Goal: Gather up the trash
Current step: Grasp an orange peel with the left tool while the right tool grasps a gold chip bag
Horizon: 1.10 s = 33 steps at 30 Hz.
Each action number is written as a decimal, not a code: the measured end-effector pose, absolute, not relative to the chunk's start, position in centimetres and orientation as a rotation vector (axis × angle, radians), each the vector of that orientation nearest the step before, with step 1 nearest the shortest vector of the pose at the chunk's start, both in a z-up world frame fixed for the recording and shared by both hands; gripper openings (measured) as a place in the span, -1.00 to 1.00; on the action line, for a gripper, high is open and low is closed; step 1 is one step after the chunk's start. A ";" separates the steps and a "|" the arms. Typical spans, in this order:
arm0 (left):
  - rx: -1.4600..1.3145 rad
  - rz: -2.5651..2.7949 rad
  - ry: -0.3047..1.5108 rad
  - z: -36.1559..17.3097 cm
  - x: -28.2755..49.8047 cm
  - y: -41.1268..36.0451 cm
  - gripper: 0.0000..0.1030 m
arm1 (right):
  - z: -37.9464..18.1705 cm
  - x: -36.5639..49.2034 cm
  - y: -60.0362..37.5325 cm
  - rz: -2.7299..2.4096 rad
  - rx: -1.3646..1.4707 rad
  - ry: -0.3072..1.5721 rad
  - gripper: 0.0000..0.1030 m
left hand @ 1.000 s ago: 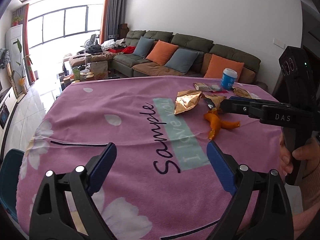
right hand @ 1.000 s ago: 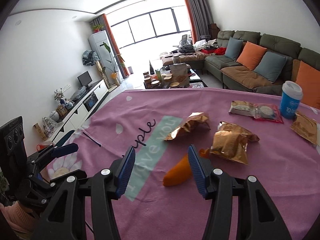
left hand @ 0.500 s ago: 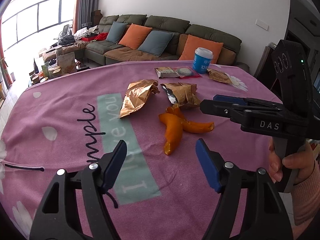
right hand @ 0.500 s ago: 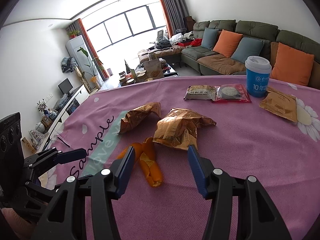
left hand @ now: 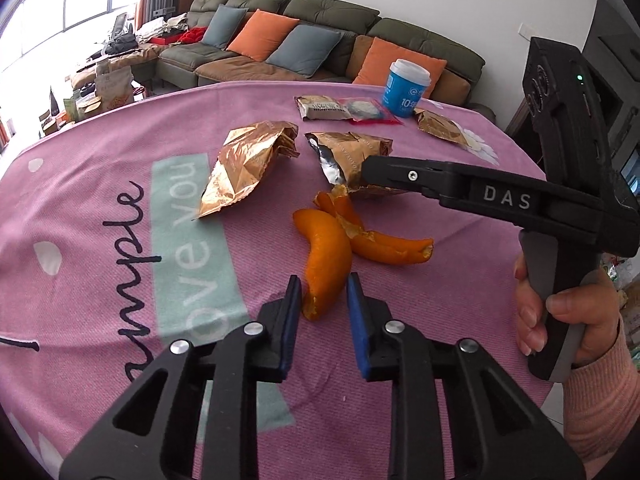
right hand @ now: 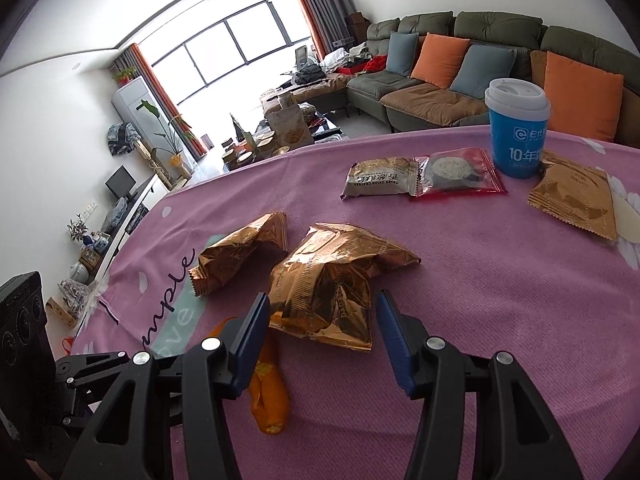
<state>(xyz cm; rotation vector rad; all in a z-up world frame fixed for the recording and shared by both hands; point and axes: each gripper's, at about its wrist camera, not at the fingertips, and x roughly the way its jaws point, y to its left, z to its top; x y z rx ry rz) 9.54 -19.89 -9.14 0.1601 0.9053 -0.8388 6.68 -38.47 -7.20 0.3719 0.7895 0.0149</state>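
Orange peel (left hand: pixel 328 248) lies in curled strips on the pink tablecloth (left hand: pixel 100 160). My left gripper (left hand: pixel 322 300) is low over its near end. The jaws are closing, with the peel's tip between the blue pads and a sliver of gap on each side. A crumpled gold wrapper (right hand: pixel 332 276) lies just beyond the peel. My right gripper (right hand: pixel 322 320) stands open with that wrapper's near edge between its fingertips. In the left wrist view, a hand (left hand: pixel 560 312) holds the right gripper, whose finger reaches over the wrapper (left hand: pixel 352 152). A second gold wrapper (right hand: pixel 240 256) lies to its left.
Farther back lie a grey cracker packet (right hand: pixel 380 176), a red packet (right hand: pixel 456 172) and a flat gold sachet (right hand: pixel 572 204). A blue cup (right hand: pixel 518 132) with a white lid stands there too. A green sofa with cushions (left hand: pixel 280 40) lies beyond the table.
Both grippers came forward and down to the trash. The left jaws narrowed from wide open to just around the peel's end. The right jaws kept their width and now flank the gold wrapper.
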 end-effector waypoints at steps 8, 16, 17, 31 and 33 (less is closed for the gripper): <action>0.152 -0.838 0.883 -8.8 9.3 -19.1 -0.60 | -8.1 7.3 -38.8 0.028 0.406 0.814 -0.17; 0.130 -0.823 0.851 -7.9 8.8 -16.8 -0.60 | -7.4 6.4 -38.6 0.021 0.401 0.780 -0.20; 0.129 -0.819 0.846 -7.8 8.7 -16.5 -0.60 | -7.3 6.3 -38.6 0.021 0.404 0.777 -0.20; 0.094 -0.745 0.793 -6.0 6.9 -11.0 -0.61 | -4.7 2.6 -36.1 0.083 0.379 0.677 -0.20; 0.088 -0.733 0.787 -5.9 6.5 -10.1 -0.61 | -4.4 2.2 -35.4 0.110 0.374 0.668 -0.20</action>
